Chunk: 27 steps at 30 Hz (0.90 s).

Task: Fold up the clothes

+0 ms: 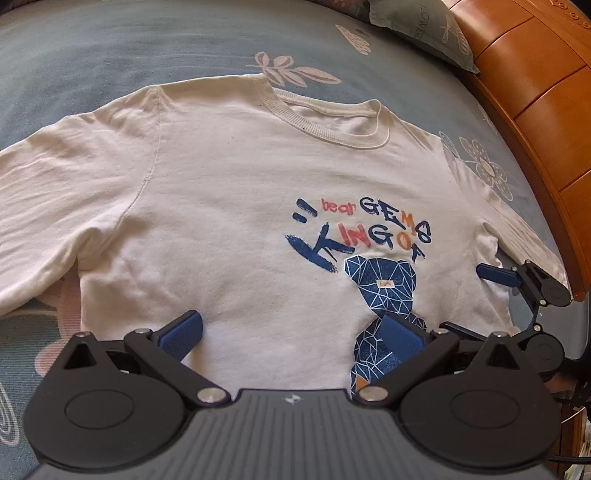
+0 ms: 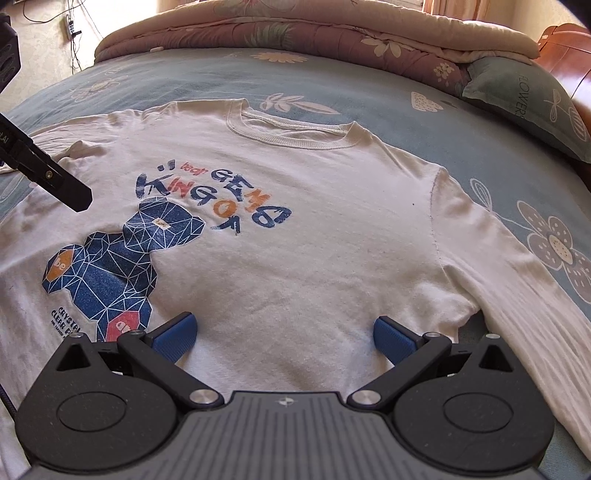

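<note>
Here both grippers' fingers (image 1: 183, 330) gape over the flat white shirt (image 1: 229, 206).

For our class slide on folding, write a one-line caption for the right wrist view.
Open right gripper poised over a white long-sleeved shirt spread flat on a floral bedsheet.

The long-sleeved shirt (image 1: 229, 192) is white, with a ribbed white collar. Its print shows dark blue and orange-red lettering above a navy bear (image 2: 122, 258) crossed by thin white lines, with orange and red patches. The bed sheet (image 1: 110, 48) is pale grey-blue with white and pinkish flowers and leaves. The pillow (image 2: 535, 99) is grey-green with white outlines. The folded quilt (image 2: 332, 33) is dusty mauve and beige, floral. Each claw has blue ribbed pads (image 2: 175, 334) on black arms.
</note>
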Motion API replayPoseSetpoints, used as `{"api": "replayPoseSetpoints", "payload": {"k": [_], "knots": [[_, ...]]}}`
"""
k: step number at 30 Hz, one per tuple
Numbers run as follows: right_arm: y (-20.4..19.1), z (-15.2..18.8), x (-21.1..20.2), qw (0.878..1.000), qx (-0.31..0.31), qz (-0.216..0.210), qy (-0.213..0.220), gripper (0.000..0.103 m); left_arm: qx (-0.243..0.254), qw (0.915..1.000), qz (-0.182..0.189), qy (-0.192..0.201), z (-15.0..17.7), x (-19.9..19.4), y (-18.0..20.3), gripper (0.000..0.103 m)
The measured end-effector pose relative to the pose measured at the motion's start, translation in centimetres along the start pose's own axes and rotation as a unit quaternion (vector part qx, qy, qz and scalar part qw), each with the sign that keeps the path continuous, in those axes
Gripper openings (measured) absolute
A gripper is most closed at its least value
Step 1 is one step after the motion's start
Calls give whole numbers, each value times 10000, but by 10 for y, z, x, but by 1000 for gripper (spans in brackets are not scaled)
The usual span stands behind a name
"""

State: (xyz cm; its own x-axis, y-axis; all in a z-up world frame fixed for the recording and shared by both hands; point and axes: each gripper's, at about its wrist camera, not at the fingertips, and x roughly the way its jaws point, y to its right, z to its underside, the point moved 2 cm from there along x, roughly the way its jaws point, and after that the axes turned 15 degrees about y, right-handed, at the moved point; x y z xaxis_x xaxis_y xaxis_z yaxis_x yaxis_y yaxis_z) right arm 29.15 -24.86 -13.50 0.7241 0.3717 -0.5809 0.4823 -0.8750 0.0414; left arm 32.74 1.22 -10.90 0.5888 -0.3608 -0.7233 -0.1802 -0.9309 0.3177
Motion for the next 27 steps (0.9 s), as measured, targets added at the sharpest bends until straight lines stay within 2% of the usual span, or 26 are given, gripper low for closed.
{"api": "replayPoseSetpoints", "payload": {"k": [4,7,8,12,14,16,19,21,22,27], "knots": [[1,3,-2,9999,-22,-36,129,103,559,9981,-237,56,8,1,14,102],[1,4,-4,9999,-52,-68,136,103,1228,9915,-364,-214,17,-1,27,102],[1,4,-5,9999,-64,-71,101,103,1317,9900,-370,-347,21,-5,30,102],[2,2,-15,9993,-30,-48,-366,103,996,9922,-265,-705,33,-33,28,102],[-1,1,-29,9989,-81,-73,-446,103,976,9935,-253,-536,36,-52,29,102],[-7,-3,-44,9993,0,-278,-257,103,950,9947,-90,-372,38,-64,31,102],[-29,-2,-45,9977,19,-596,-309,103,1000,9934,272,-498,48,-54,34,102],[-46,10,-33,9958,-194,-608,-650,103,1071,9911,200,-767,57,-40,33,102],[-48,13,-33,9966,-124,-556,-603,103,1016,9914,188,-806,60,-37,31,102],[-47,17,-32,9974,85,-466,-544,103,688,9949,387,-624,59,-42,19,102]]}}
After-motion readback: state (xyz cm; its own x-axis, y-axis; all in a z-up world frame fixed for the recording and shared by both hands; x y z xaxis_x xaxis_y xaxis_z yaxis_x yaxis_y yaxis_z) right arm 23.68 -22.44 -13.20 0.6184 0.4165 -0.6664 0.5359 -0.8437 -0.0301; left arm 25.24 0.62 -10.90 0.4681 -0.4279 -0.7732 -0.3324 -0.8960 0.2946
